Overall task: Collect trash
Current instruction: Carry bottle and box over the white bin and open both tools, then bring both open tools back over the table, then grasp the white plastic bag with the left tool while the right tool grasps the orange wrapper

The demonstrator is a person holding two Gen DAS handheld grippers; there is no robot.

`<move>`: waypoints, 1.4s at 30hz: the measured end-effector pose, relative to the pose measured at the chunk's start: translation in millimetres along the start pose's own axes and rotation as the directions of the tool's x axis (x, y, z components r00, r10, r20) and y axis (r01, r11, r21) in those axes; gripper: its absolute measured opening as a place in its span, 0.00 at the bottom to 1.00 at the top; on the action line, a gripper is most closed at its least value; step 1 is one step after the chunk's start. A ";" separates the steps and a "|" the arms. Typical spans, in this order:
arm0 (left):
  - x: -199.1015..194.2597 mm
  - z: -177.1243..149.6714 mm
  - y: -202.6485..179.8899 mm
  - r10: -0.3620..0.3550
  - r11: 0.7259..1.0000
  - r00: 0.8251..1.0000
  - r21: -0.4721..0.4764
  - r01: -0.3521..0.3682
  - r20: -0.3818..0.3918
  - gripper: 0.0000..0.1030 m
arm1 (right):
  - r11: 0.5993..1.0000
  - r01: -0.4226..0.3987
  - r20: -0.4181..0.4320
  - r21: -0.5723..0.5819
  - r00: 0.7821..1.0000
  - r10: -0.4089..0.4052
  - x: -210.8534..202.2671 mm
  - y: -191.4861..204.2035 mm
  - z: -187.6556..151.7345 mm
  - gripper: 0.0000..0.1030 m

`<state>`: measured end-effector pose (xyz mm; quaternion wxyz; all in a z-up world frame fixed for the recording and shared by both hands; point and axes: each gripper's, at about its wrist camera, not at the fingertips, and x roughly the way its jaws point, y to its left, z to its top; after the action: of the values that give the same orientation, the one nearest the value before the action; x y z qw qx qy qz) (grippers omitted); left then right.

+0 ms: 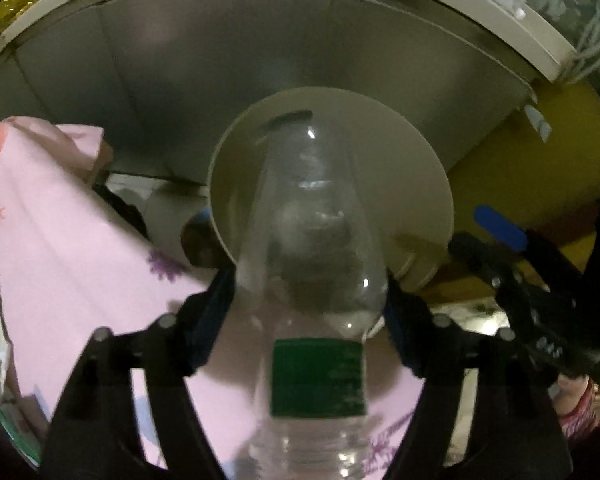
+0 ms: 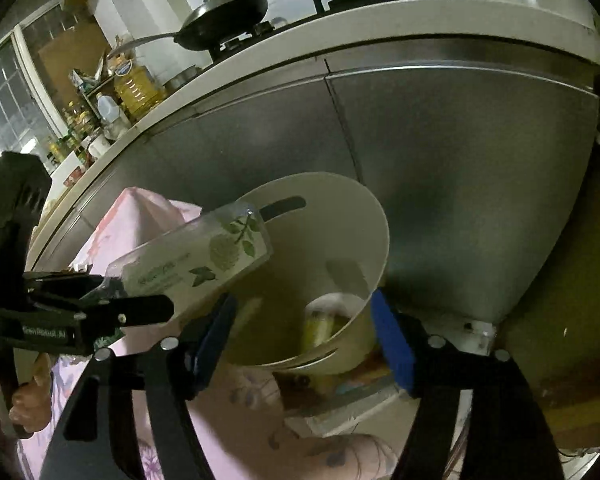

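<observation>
My left gripper (image 1: 310, 300) is shut on a clear plastic bottle (image 1: 312, 264) with a green label, held tilted with its far end over the mouth of a cream waste bin (image 1: 412, 168). In the right wrist view the same bottle (image 2: 204, 256), with a leaf print, sticks out of the left gripper (image 2: 112, 292) over the bin's rim (image 2: 380, 240). A yellowish can or bottle (image 2: 320, 326) lies at the bin's bottom. My right gripper (image 2: 304, 336) is open and empty, its blue pads (image 2: 392, 344) just in front of the bin; it also shows in the left wrist view (image 1: 500, 228).
A pink floral cloth (image 1: 72, 248) covers a surface left of the bin. Steel cabinet doors (image 2: 460, 160) stand behind the bin under a counter with a stove and frying pan (image 2: 228, 16). A yellow-brown wall (image 1: 520, 160) is at the right.
</observation>
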<state>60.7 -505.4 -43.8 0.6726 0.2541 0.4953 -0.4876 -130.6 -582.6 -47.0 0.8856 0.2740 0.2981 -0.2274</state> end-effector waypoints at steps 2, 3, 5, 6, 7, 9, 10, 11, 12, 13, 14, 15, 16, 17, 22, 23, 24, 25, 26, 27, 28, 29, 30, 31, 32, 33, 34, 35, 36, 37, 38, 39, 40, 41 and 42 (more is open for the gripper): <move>-8.5 1.2 2.0 0.008 1.000 0.999 -0.024 -0.007 0.035 0.74 | 1.000 -0.007 0.017 0.008 1.000 0.007 1.5 3.7 7.5 0.66; -14.0 2.1 3.8 0.005 0.999 0.999 -0.039 -0.003 0.054 0.78 | 1.000 -0.018 0.033 0.009 0.999 0.017 -1.1 4.1 6.8 0.66; -23.3 2.0 6.5 0.007 0.998 0.996 -0.061 -0.001 0.089 0.80 | 1.000 -0.027 0.050 0.006 0.998 0.027 -2.4 12.4 10.8 0.66; -29.0 2.6 8.0 0.007 0.998 0.995 -0.070 0.000 0.102 0.80 | 0.999 -0.033 0.058 0.005 0.998 0.032 -3.6 14.8 12.4 0.66; -34.9 3.3 9.6 0.013 0.997 0.993 -0.078 -0.005 0.114 0.80 | 0.999 -0.037 0.070 0.007 0.997 0.037 -4.7 18.2 16.2 0.66; -46.1 3.5 11.6 0.023 0.995 0.989 -0.095 -0.009 0.149 0.80 | 0.999 -0.042 0.102 0.004 0.994 0.042 -11.3 24.6 19.5 0.66; -55.9 0.0 13.5 0.023 0.994 0.984 -0.105 -0.004 0.178 0.80 | 0.999 -0.046 0.112 0.000 0.993 0.046 -14.1 27.4 21.1 0.66; -61.8 -3.0 15.7 0.024 0.994 0.981 -0.114 -0.002 0.193 0.80 | 0.999 -0.052 0.127 -0.009 0.990 0.053 -18.5 30.5 21.6 0.66; -68.9 -8.6 18.3 0.026 0.992 0.978 -0.126 0.000 0.208 0.80 | 0.998 -0.056 0.137 -0.014 0.989 0.057 -21.7 33.3 22.1 0.66; -76.1 -16.3 20.9 0.030 0.991 0.975 -0.136 0.000 0.221 0.80 | 0.998 -0.065 0.149 -0.020 0.987 0.067 -25.5 36.3 21.9 0.66; -83.4 -23.8 22.9 0.038 0.990 0.971 -0.143 -0.004 0.236 0.80 | 0.997 -0.077 0.155 -0.024 0.985 0.080 -27.5 38.9 21.8 0.66; -90.1 -33.4 26.9 0.044 0.989 0.967 -0.150 -0.006 0.251 0.80 | 0.995 -0.097 0.156 -0.032 0.983 0.101 -29.9 43.1 20.9 0.66; -98.7 -46.5 32.9 0.050 0.987 0.962 -0.163 -0.006 0.268 0.80 | 0.992 -0.116 0.149 -0.040 0.981 0.121 -30.3 47.8 20.6 0.66; -105.8 -59.4 40.1 0.054 0.984 0.959 -0.180 -0.003 0.279 0.80 | 0.990 -0.133 0.140 -0.046 0.980 0.139 -29.6 52.3 21.0 0.66; -152.2 -136.9 93.6 0.106 0.949 0.933 -0.314 0.008 0.345 0.80 | 0.949 -0.301 0.026 -0.091 0.952 0.305 -19.7 98.5 12.5 0.61; -163.4 -152.2 104.8 0.135 0.936 0.922 -0.353 0.002 0.362 0.80 | 0.933 -0.348 -0.012 -0.092 0.937 0.348 -14.4 111.0 10.0 0.58; -177.0 -169.9 119.2 0.175 0.919 0.909 -0.395 -0.013 0.378 0.80 | 0.909 -0.408 -0.065 -0.082 0.913 0.403 -5.1 127.7 5.7 0.57; -192.3 -188.1 135.4 0.227 0.895 0.893 -0.445 -0.034 0.389 0.80 | 0.895 -0.440 -0.098 -0.075 0.896 0.433 0.9 138.5 3.3 0.54; -202.1 -199.8 146.8 0.263 0.875 0.881 -0.482 -0.046 0.394 0.80 | 0.877 -0.476 -0.138 -0.070 0.875 0.464 8.7 153.6 0.4 0.52; -213.1 -213.9 160.5 0.302 0.851 0.866 -0.523 -0.056 0.398 0.80 | 0.858 -0.508 -0.183 -0.075 0.853 0.489 19.4 174.4 -2.9 0.52; -225.0 -230.1 179.1 0.345 0.818 0.851 -0.572 -0.066 0.396 0.80 | 0.849 -0.522 -0.205 -0.087 0.843 0.497 25.4 188.0 -3.9 0.52; -230.9 -238.3 191.1 0.370 0.797 0.845 -0.600 -0.075 0.386 0.83 | 0.840 -0.533 -0.227 -0.102 0.834 0.502 33.0 203.7 -3.9 0.52; -235.7 -247.5 205.9 0.396 0.770 0.839 -0.632 -0.082 0.373 0.86 | 0.831 -0.544 -0.246 -0.117 0.827 0.506 40.6 218.3 -2.8 0.52; -237.9 -254.8 220.3 0.403 0.752 0.838 -0.655 -0.075 0.367 0.87 | 0.824 -0.551 -0.270 -0.134 0.820 0.505 53.4 240.2 0.1 0.52; -238.6 -260.0 230.0 0.399 0.743 0.842 -0.666 -0.066 0.363 0.87 | 0.823 -0.550 -0.282 -0.141 0.819 0.500 61.1 250.4 1.9 0.52; -237.5 -263.5 242.1 0.384 0.736 0.851 -0.675 -0.048 0.358 0.88 | 0.825 -0.546 -0.305 -0.145 0.818 0.488 75.9 267.4 5.9 0.52; -236.5 -265.9 250.2 0.367 0.734 0.858 -0.679 -0.029 0.360 0.89 | 0.828 -0.541 -0.317 -0.145 0.819 0.479 85.3 275.4 7.1 0.52; -233.0 -267.0 259.3 0.338 0.733 0.866 -0.681 0.003 0.368 0.90 | 0.832 -0.535 -0.328 -0.146 0.820 0.470 95.8 283.4 10.2 0.52; -228.5 -268.0 266.9 0.319 0.727 0.871 -0.686 0.029 0.374 0.90 | 0.838 -0.525 -0.337 -0.148 0.824 0.456 110.4 295.6 14.3 0.52; -223.2 -268.9 272.7 0.301 0.723 0.876 -0.689 0.050 0.378 0.90 | 0.841 -0.520 -0.345 -0.150 0.824 0.449 120.8 302.4 17.9 0.52; -218.9 -268.8 275.1 0.283 0.724 0.879 -0.687 0.067 0.384 0.90 | 0.842 -0.518 -0.356 -0.149 0.823 0.443 130.5 307.9 19.5 0.52; -214.6 -268.1 279.8 0.258 0.730 0.883 -0.678 0.087 0.391 0.90 | 0.848 -0.510 -0.366 -0.145 0.824 0.433 142.1 313.9 21.2 0.52; -208.9 -263.6 282.7 0.236 0.740 0.888 -0.665 0.100 0.395 0.90 | 0.851 -0.505 -0.368 -0.145 0.826 0.428 150.4 316.3 22.7 0.52; -204.0 -262.4 281.4 0.231 0.748 0.890 -0.657 0.096 0.393 0.90 | 0.850 -0.503 -0.363 -0.156 0.830 0.424 158.8 322.9 27.4 0.52; -200.3 -258.4 282.1 0.226 0.758 0.891 -0.645 0.092 0.393 0.90 | 0.847 -0.502 -0.352 -0.178 0.836 0.421 165.1 329.0 32.3 0.52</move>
<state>201.7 -99.8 1.3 0.8312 -0.0955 0.4546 -0.3056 187.4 -396.6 -18.0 0.8867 0.2496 0.3807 0.0806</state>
